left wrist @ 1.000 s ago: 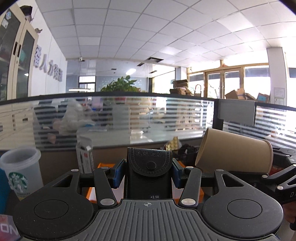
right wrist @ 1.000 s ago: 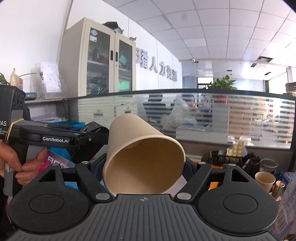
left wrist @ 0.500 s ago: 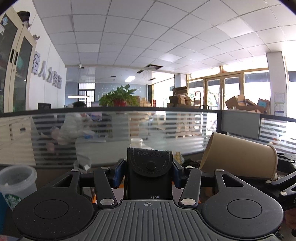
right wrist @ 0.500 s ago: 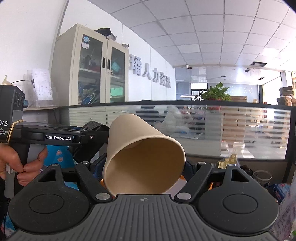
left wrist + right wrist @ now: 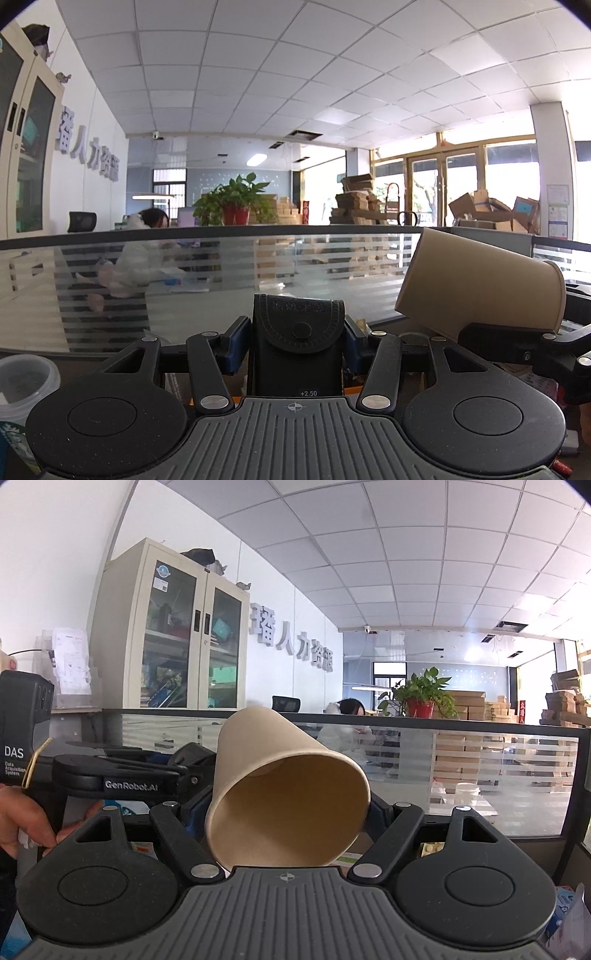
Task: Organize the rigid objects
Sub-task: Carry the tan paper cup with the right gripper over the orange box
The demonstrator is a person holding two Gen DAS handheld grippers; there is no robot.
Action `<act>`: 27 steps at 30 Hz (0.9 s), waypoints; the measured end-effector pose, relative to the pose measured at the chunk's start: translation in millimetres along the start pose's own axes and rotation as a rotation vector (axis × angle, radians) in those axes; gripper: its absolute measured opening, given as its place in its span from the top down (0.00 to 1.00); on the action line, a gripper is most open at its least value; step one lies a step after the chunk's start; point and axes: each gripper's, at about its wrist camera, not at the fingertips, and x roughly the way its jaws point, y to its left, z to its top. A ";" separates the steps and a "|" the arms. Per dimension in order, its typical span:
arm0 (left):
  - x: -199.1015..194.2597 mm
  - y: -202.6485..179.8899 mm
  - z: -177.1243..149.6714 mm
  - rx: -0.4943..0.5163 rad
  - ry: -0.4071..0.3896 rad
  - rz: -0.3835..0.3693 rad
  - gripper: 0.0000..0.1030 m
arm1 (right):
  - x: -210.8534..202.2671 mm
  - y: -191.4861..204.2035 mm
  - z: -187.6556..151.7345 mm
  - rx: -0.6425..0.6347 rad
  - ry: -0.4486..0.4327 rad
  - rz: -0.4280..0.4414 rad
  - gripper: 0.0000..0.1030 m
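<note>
My left gripper (image 5: 298, 339) is shut on a black leather snap pouch (image 5: 300, 343) that stands upright between its blue pads. A brown paper cup (image 5: 284, 805) lies tilted between the pads of my right gripper (image 5: 286, 812), which is shut on it, the cup's mouth facing the camera. From the left wrist view the same paper cup (image 5: 484, 288) shows at the right, lying on its side in the right gripper's black frame (image 5: 517, 347). The left gripper's body (image 5: 118, 779) and the hand (image 5: 22, 823) holding it show at the left of the right wrist view. Both grippers are held high, level with the glass partition.
A frosted glass partition (image 5: 258, 280) runs across in front. A clear plastic cup with a green logo (image 5: 22, 384) stands at lower left. A glass-door cabinet (image 5: 173, 635) is against the left wall. A person sits behind the partition (image 5: 144, 254). Small items lie low on the desk, mostly hidden.
Both grippers have risen with the pouch and the cup still held: the partition and desk items have dropped lower in both views, and more ceiling and far room show.
</note>
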 end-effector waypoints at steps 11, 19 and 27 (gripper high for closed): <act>41.3 25.2 2.2 -0.039 0.065 0.012 0.52 | 38.7 -10.5 1.1 0.006 0.058 -0.018 0.26; 62.0 39.5 -15.5 -0.082 0.122 0.025 0.52 | 64.8 -17.4 -0.9 0.016 0.121 -0.034 0.26; 74.0 42.0 -31.6 -0.098 0.176 0.036 0.52 | 89.0 -26.9 -6.4 0.043 0.196 -0.044 0.26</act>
